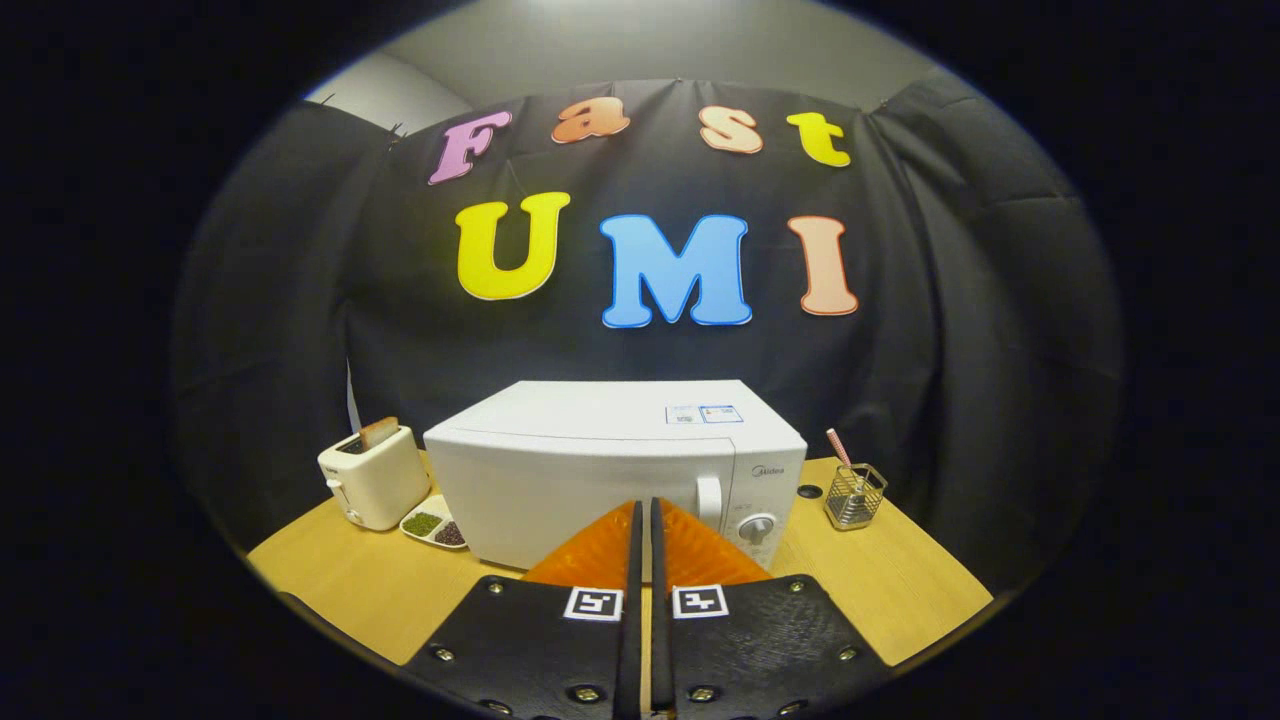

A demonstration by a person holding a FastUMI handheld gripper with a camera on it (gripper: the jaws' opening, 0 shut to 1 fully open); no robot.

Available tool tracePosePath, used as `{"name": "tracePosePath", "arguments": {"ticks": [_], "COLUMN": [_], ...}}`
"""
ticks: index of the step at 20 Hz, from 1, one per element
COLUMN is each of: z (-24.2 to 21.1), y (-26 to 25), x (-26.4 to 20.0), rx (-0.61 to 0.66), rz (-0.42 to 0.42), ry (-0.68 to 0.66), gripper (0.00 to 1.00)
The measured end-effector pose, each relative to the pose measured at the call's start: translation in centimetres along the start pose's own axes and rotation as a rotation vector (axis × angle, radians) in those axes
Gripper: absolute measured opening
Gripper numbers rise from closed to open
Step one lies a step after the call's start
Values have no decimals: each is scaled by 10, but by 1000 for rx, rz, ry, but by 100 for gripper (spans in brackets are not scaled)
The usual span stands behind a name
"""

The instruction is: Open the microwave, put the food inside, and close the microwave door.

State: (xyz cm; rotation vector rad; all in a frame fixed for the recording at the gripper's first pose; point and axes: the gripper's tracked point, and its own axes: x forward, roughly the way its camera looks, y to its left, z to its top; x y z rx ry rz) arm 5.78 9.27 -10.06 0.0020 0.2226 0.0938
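Note:
A white microwave (600, 470) stands in the middle of the wooden table (900, 590), its door shut. The door handle (709, 502) is a vertical white bar next to the control panel with a round knob (758, 529). My gripper (645, 508) hangs in front of the door, a little left of the handle, its fingers pressed together with nothing between them. A small white divided dish (434, 525) with green and dark food lies on the table just left of the microwave.
A cream toaster (372, 476) with a slice of bread sticking out stands left of the microwave, behind the dish. A wire holder (855, 495) with a striped straw sits to the right, with a dark round hole in the table beside it.

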Motion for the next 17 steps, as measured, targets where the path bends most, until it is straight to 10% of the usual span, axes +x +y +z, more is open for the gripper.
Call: {"name": "tracePosePath", "arguments": {"ticks": [5, 7, 11, 17], "z": [6, 3, -3, 10], "y": [-8, -11, -22, -47], "x": [-58, -75, -93, -96], "rx": [46, 49, 54, 68], "rz": [10, 22, 21, -8], "ry": [-44, -55, -53, -92], "gripper": [4, 25, 95, 98]}}
